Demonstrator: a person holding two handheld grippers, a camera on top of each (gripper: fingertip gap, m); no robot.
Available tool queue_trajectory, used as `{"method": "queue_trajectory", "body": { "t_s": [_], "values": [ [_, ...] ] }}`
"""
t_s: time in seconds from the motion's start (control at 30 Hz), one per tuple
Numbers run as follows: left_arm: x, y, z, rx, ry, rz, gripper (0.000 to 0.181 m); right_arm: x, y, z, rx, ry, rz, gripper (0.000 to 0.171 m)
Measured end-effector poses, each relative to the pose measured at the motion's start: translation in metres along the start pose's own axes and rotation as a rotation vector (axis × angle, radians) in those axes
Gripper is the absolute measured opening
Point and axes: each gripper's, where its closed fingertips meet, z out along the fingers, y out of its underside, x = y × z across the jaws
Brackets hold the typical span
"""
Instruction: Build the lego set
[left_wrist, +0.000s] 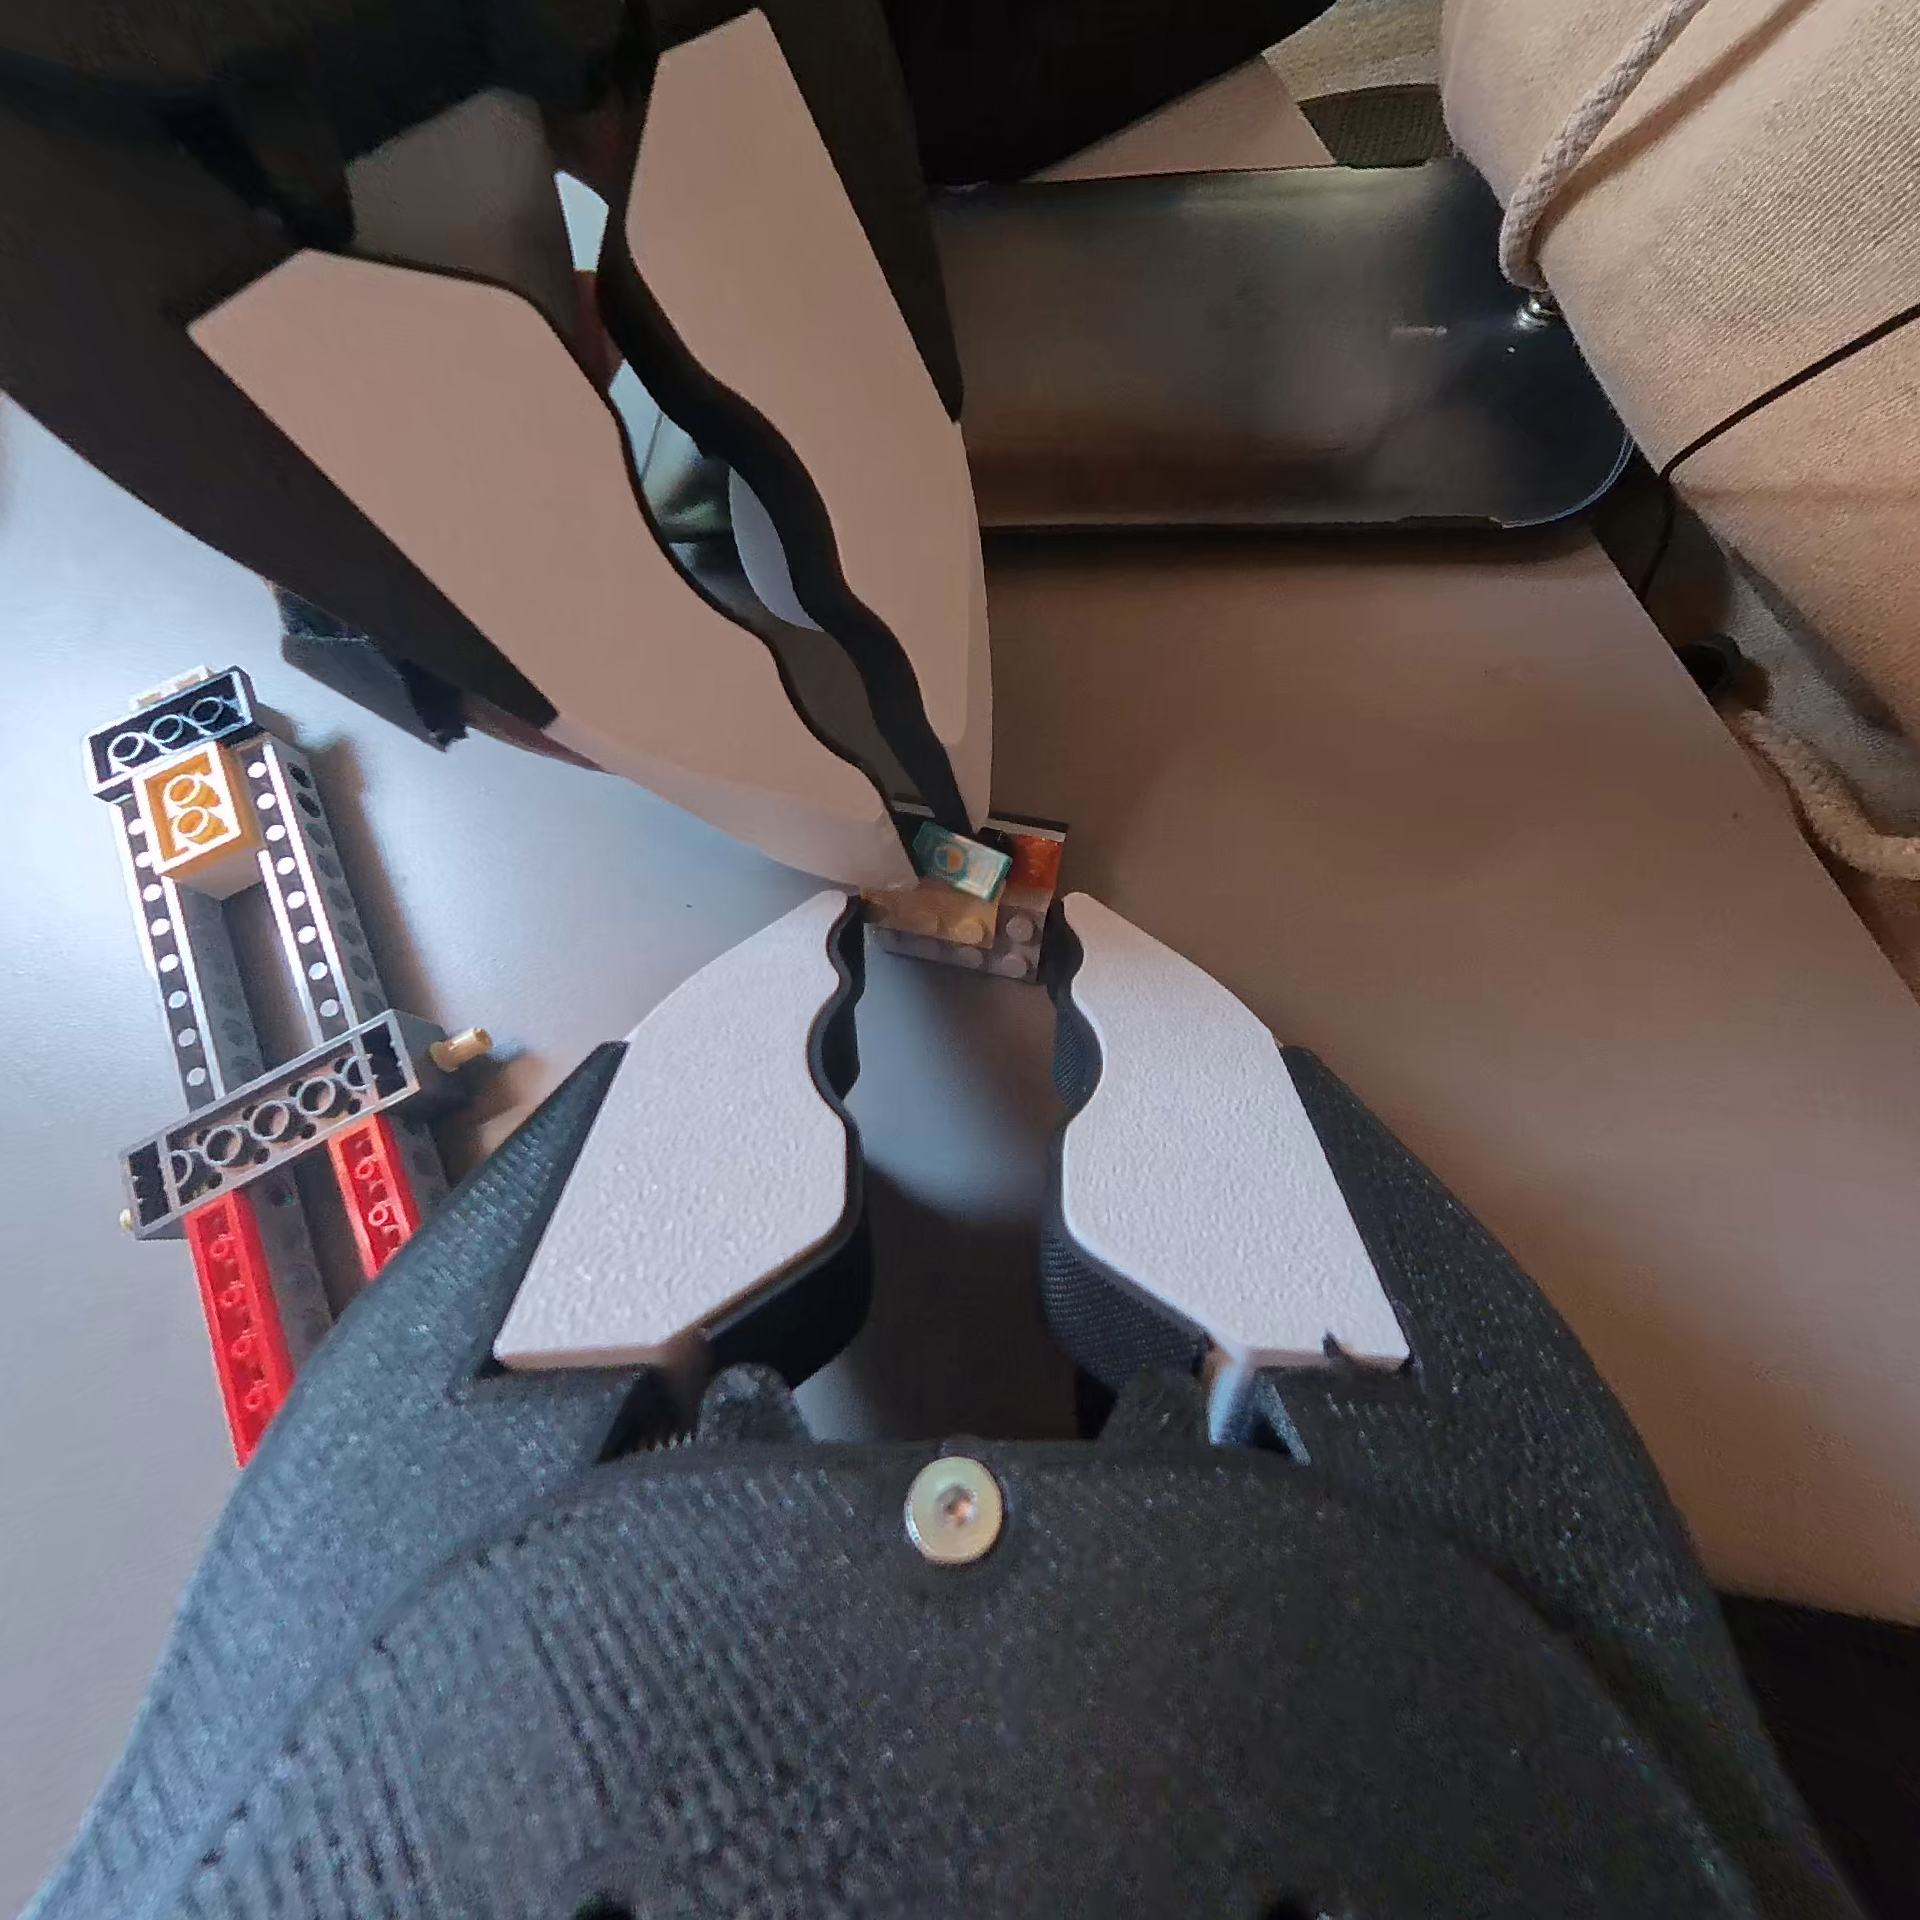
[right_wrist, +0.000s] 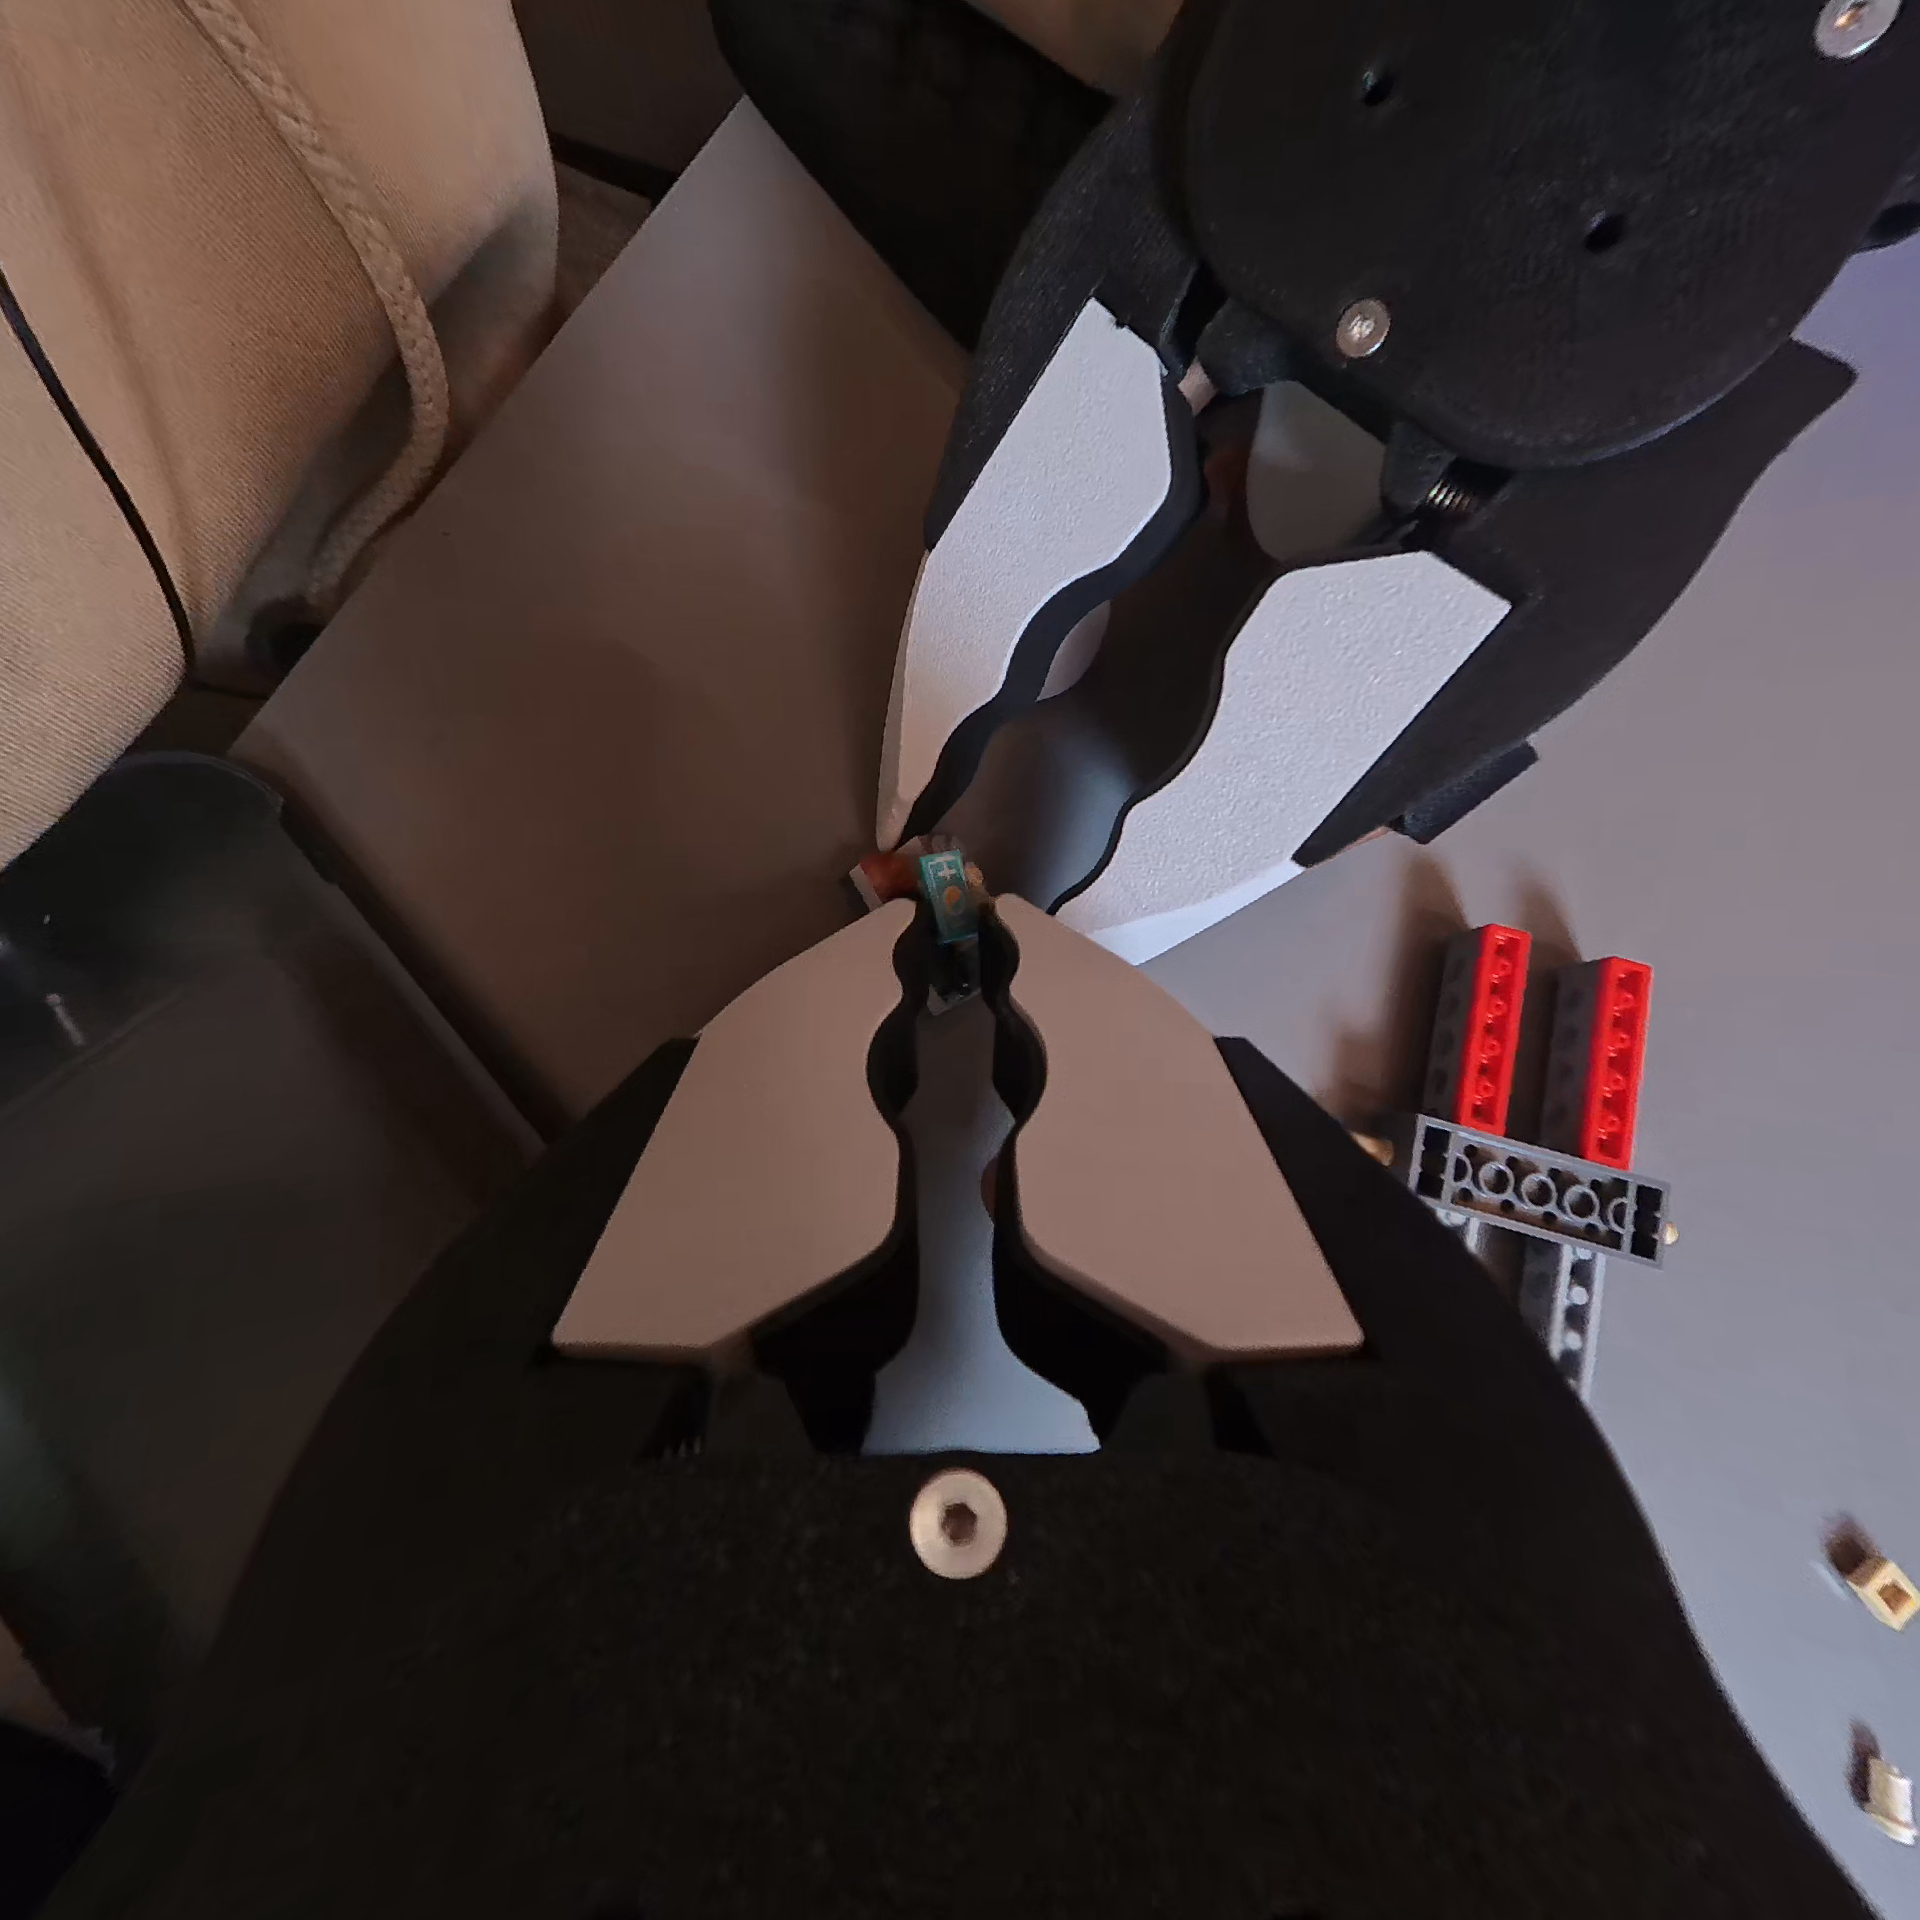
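In the left wrist view, the left claw (left_wrist: 956, 920) holds a small grey block (left_wrist: 961, 935) between its two tips, low over the grey bench (left_wrist: 1351, 935). The block carries a tan plate and an orange piece (left_wrist: 1036, 860) on top. The right claw (left_wrist: 940, 831) comes from above, its tips closed on a small teal tile (left_wrist: 961, 864), which is tilted and touches the top of the block. Well apart, at the left, the frame (left_wrist: 249, 997) lies flat on the bench — grey beams, two red beams, an orange brick near its far end.

In the right wrist view, the right claw (right_wrist: 951, 914) is narrow and pinches the teal tile (right_wrist: 948, 894) at the tips. The left claw (right_wrist: 971, 862) reaches in from the upper right — its tips are at the block, mostly hidden here. The frame (right_wrist: 1538, 1143) lies at the right, and two small tan pieces (right_wrist: 1886, 1590) rest near the right edge.
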Motion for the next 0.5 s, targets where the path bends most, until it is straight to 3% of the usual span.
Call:
{"method": "queue_trajectory", "body": {
  "t_s": [0.5],
  "values": [
    [0.0003,-0.0001,-0.0001,0.000,0.003,-0.003,0.034,-0.0027,-0.0008,0.0031,-0.004,0.008,-0.052,0.009]
  ]
}}
